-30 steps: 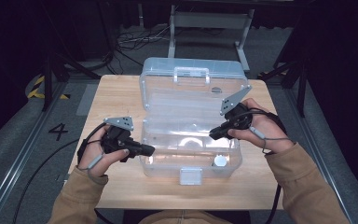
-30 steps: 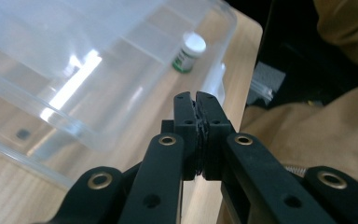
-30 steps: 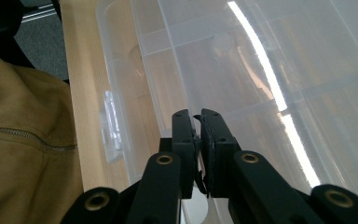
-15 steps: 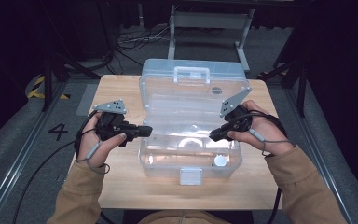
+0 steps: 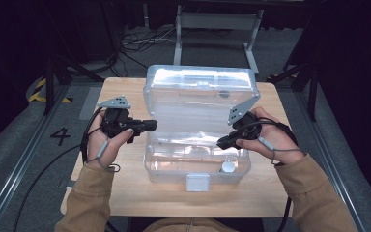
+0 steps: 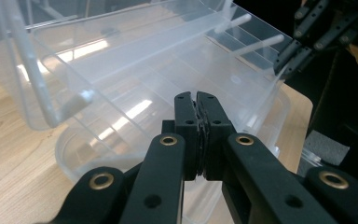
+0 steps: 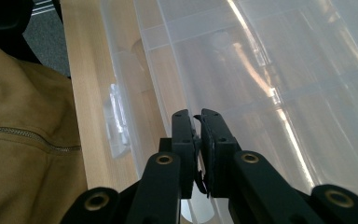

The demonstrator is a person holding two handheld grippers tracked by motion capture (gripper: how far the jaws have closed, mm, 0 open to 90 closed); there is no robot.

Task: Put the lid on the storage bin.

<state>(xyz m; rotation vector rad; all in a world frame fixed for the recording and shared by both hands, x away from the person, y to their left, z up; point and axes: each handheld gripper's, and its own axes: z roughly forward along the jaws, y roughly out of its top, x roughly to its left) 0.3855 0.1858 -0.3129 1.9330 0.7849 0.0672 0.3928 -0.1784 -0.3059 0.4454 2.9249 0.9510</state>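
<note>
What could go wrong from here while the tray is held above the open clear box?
The right gripper seems to pinch just the thin edge of the clear tray, so it might slip or tilt. The left gripper is shut at the tray's other side without a visible hold, leaving that end unsupported. The tray could knock the box lid.

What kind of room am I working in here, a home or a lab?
Most likely a lab or recording bay: a small wooden table on grey floor, loose cables and a metal frame behind it, and a floor marking "4".
</note>
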